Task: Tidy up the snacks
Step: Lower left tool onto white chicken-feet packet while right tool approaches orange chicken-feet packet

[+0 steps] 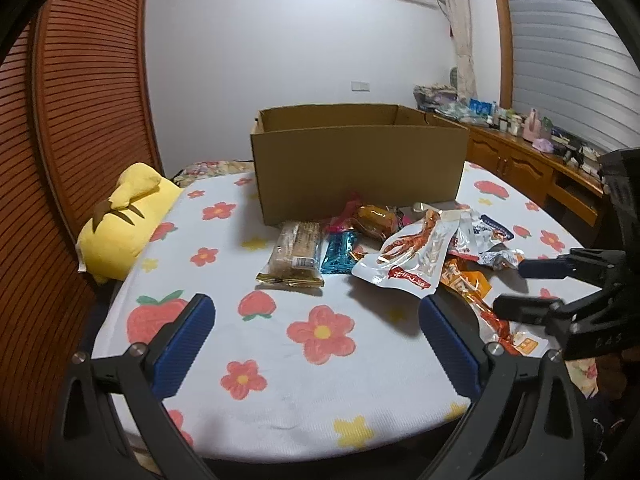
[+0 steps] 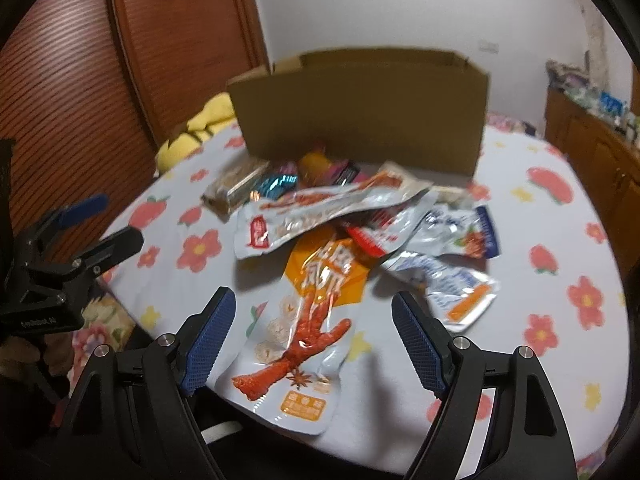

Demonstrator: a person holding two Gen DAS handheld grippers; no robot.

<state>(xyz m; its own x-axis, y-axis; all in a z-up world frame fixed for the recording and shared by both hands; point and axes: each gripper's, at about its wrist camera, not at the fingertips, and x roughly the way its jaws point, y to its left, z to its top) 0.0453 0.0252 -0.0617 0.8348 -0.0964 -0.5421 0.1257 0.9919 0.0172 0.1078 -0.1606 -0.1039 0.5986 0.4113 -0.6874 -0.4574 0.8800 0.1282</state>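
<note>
The left gripper (image 1: 316, 344) is hovering low over the flowered sheet (image 1: 320, 392) with its jaws spread wide and nothing but printed flowers lying between the blue pads (image 1: 188, 344). Just past its right finger, at about two o'clock, the tail of an orange chicken-foot packet (image 1: 496, 324) is poking in. The right gripper (image 1: 532, 284) is reaching in from three o'clock in that view, its jaws parted and holding nothing.

In the right wrist view, the right gripper (image 2: 312, 340) is hanging with jaws spread over the orange chicken-foot packet (image 2: 308, 328), which is lying lengthwise between the two fingers, at twelve o'clock, apart from both pads. The left gripper (image 2: 96, 220) is showing at nine o'clock there, beside the edge of the bed.

Farther on, the rest of the snacks are sitting in a loose heap. A white chicken-foot packet (image 1: 404, 256) is lying across the orange one; at its three o'clock are crumpled white and blue packets (image 1: 488, 240). At its nine o'clock are a teal wrapper (image 1: 338, 252) and a brown biscuit bar (image 1: 294, 256), side by side. A small amber packet (image 1: 374, 218) is resting behind them, against the box.

The open cardboard box (image 1: 360, 164) is standing upright at twelve o'clock, just behind the heap. A yellow plush toy (image 1: 124, 224) is lying at ten o'clock near the slatted wooden panel (image 1: 80, 120), and a cluttered wooden sideboard (image 1: 532, 160) is running along at two o'clock.
</note>
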